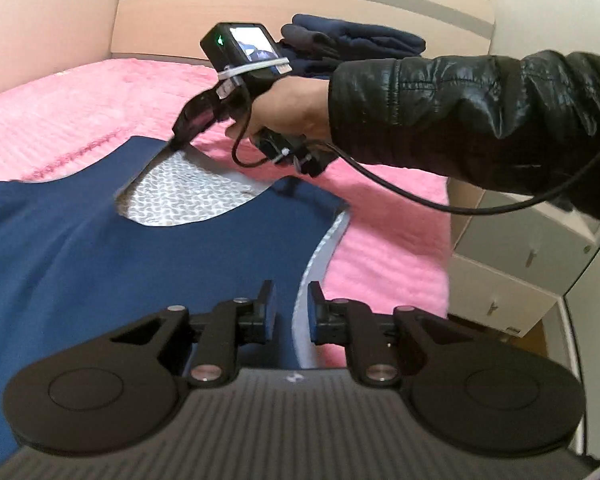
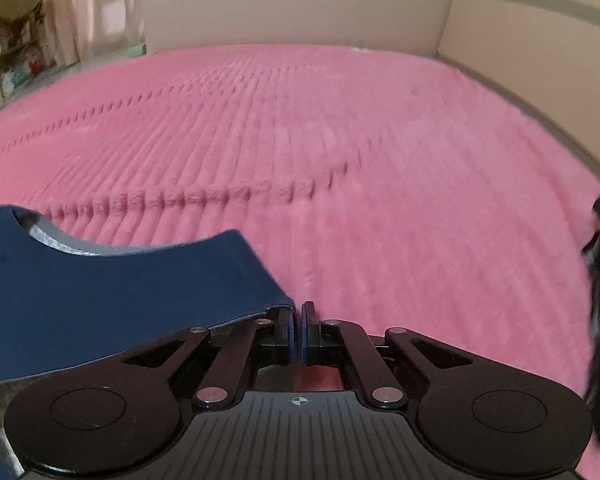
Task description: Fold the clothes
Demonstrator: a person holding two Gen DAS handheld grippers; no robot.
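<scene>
One sleeveless navy top with a pale mesh lining (image 1: 80, 248) lies flat on the pink ribbed bed cover (image 1: 380, 240). The left gripper (image 1: 291, 312) hangs released over its armhole edge. The right gripper (image 2: 297, 330) looks clenched beside a strap. Only the left view shows one dark folded pile (image 1: 352, 48) by the headboard.

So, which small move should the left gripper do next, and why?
Probably it should close on the armhole edge of the blue vest. The left gripper hangs open right over that edge, while the right gripper looks shut at the shoulder strap, ready to fold.
</scene>
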